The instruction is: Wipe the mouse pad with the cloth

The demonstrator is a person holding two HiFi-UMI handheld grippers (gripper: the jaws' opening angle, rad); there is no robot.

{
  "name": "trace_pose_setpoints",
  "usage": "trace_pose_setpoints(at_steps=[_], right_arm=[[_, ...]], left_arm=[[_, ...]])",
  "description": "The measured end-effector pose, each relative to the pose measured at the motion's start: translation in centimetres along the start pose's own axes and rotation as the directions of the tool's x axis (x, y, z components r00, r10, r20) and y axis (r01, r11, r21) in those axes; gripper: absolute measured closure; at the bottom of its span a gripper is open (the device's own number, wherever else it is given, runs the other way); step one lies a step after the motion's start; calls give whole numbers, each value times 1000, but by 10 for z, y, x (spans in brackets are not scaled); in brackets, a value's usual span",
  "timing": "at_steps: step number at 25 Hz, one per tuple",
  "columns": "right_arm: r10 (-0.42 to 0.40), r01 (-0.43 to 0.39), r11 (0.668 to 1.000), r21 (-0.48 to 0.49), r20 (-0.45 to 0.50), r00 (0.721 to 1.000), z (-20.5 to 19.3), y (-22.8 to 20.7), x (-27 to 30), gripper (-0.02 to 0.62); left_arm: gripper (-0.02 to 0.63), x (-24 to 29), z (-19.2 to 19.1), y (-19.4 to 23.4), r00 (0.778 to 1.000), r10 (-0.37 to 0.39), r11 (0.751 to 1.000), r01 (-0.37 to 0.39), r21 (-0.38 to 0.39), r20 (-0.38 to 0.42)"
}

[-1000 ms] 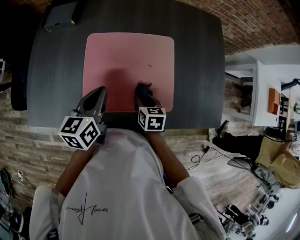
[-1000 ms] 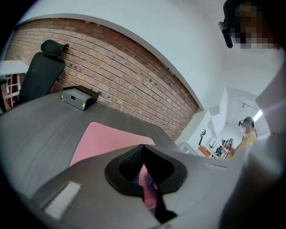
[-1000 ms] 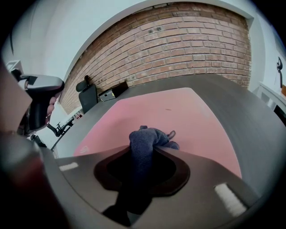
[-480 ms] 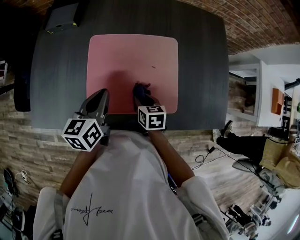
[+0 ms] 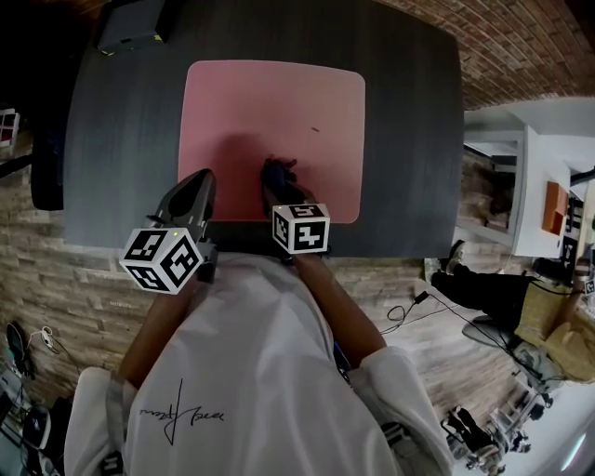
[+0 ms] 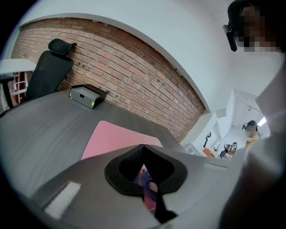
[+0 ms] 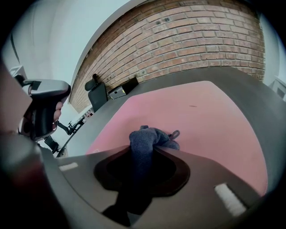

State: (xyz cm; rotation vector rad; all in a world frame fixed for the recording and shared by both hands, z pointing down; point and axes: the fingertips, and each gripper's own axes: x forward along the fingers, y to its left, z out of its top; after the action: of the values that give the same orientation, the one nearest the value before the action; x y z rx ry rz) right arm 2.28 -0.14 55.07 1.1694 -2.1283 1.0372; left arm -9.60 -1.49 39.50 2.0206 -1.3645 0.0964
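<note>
Mouse pad: the pink mouse pad (image 5: 270, 121) lies flat on the dark grey tabletop (image 5: 409, 139), with bare tabletop showing on all four of its sides.
Cloth: the dark blue cloth (image 5: 279, 175) is bunched up on the near part of the mouse pad, about midway along the near edge. Its front folds rest on the pink surface, and its tail runs back between the jaws.
Right tongs: the right tongs (image 7: 143, 150) are clamped on the cloth, with the wad bulging out in front of the tips. They stand at the mouse pad's near edge.
Left tongs: the left tongs (image 6: 142, 147) are closed tip to tip with nothing between them. They are over the near left part of the mouse pad, beside the cloth and apart from it. No view shows whether they touch the pad.
Speck: a small dark mark (image 5: 315, 129) sits on the mouse pad, right of centre and beyond the cloth.
Black box: a small black box (image 5: 130, 28) stands on the tabletop beyond the mouse pad's far left corner.
Brick wall: the brick wall (image 6: 134, 76) runs behind the far side of the mouse pad.
</note>
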Motion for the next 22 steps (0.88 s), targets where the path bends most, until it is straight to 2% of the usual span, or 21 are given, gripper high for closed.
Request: trace_pose_setpoints(at_steps=[4,8,22], right_arm=[[13,-14,1000,-19,-19,1000,-3,5,1,494],[29,-29,999,-21,-23,999,-1,12,8,494],[84,-85,996,-35,-33,996,2,34,22,494]], left_arm=[[603,-4,-2,9,1000,28,999,-28,-22,2],[603,-5,-9,13,999,28,999,-28,-16,-24],[603,-3,-9,18,998,44,999,-44,-21,-36]])
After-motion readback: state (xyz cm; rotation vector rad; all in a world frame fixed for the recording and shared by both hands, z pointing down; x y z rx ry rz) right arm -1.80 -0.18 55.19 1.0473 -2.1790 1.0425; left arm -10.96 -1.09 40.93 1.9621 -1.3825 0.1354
